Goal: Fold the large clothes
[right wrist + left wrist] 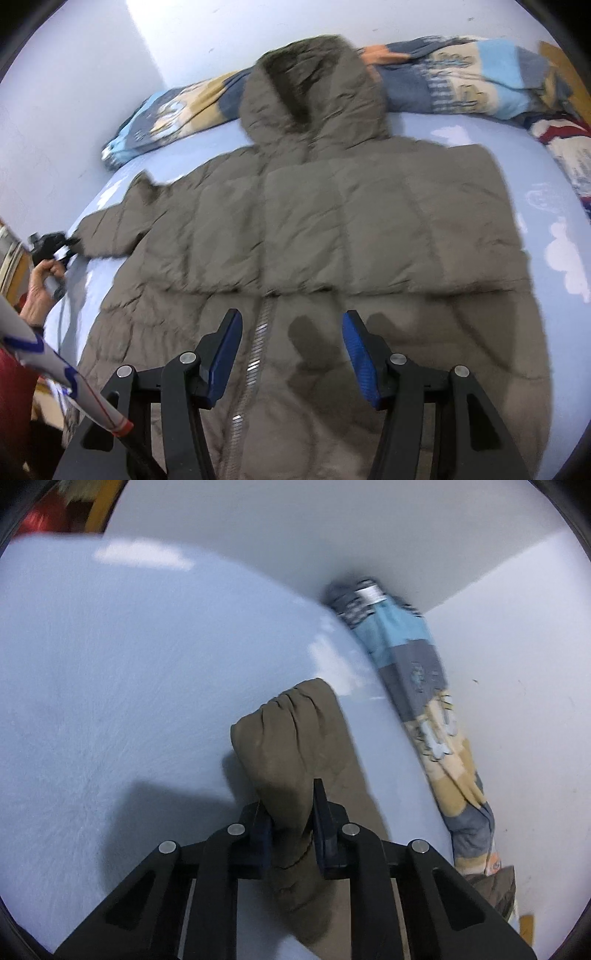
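An olive-brown padded hooded jacket (pixel 314 229) lies spread front up on a pale blue bed, zipper (pixel 258 347) down its middle, hood (pixel 310 96) toward the wall. Its right sleeve is folded across the chest. My left gripper (pixel 291 812) is shut on the cuff of the other sleeve (pixel 295 738), held out to the side over the sheet; it also shows far left in the right wrist view (pixel 55 247). My right gripper (pixel 291 339) is open and empty, hovering above the jacket's lower front, beside the zipper.
A rolled patchwork blanket (pixel 461 81) in blue, grey and tan lies along the wall behind the hood, also in the left wrist view (pixel 424 701). White walls (pixel 332 535) meet at a corner. The bed sheet (pixel 110 683) extends left of the sleeve.
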### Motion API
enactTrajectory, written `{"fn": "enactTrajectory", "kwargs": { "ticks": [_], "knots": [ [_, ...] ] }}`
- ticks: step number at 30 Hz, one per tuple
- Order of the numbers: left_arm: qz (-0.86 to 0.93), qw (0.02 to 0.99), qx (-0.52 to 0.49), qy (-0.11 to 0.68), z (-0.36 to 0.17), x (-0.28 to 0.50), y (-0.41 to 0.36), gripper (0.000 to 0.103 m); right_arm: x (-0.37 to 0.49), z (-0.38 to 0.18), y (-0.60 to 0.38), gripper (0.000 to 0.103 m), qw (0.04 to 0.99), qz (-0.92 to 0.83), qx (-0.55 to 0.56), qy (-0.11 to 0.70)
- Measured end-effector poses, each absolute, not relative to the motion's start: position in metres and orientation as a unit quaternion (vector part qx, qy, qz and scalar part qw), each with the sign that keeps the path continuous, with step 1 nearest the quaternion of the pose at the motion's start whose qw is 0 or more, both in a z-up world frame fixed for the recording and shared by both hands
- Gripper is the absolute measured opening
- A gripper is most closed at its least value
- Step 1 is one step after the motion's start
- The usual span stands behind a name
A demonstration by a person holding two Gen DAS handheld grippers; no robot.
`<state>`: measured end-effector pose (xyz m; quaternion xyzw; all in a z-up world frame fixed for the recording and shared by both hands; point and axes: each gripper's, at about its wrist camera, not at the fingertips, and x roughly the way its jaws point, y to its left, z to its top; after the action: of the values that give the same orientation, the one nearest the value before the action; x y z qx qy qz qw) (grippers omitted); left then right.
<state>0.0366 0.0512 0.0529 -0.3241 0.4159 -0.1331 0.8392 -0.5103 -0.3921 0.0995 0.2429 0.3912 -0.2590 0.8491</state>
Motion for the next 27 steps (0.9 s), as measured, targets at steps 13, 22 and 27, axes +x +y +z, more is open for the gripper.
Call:
{"fn": "enactTrajectory", "kwargs": {
  "ticks": [13, 22, 27],
  "knots": [
    [-0.323, 0.873, -0.183, 0.315, 0.216, -0.101, -0.067, 0.016, -0.559, 0.084, -0.472, 0.061, 0.783, -0.326, 0.361, 0.388],
    [-0.467, 0.818, -0.104, 0.319, 0.267, -0.235, -0.206, 0.016, -0.602, 0.130, -0.480, 0.061, 0.803, -0.365, 0.342, 0.322],
    [-0.525, 0.777, -0.054, 0.343, 0.256, -0.315, -0.286, 0.017, -0.640, 0.142, -0.494, 0.061, 0.794, -0.393, 0.366, 0.287]
  ]
}}
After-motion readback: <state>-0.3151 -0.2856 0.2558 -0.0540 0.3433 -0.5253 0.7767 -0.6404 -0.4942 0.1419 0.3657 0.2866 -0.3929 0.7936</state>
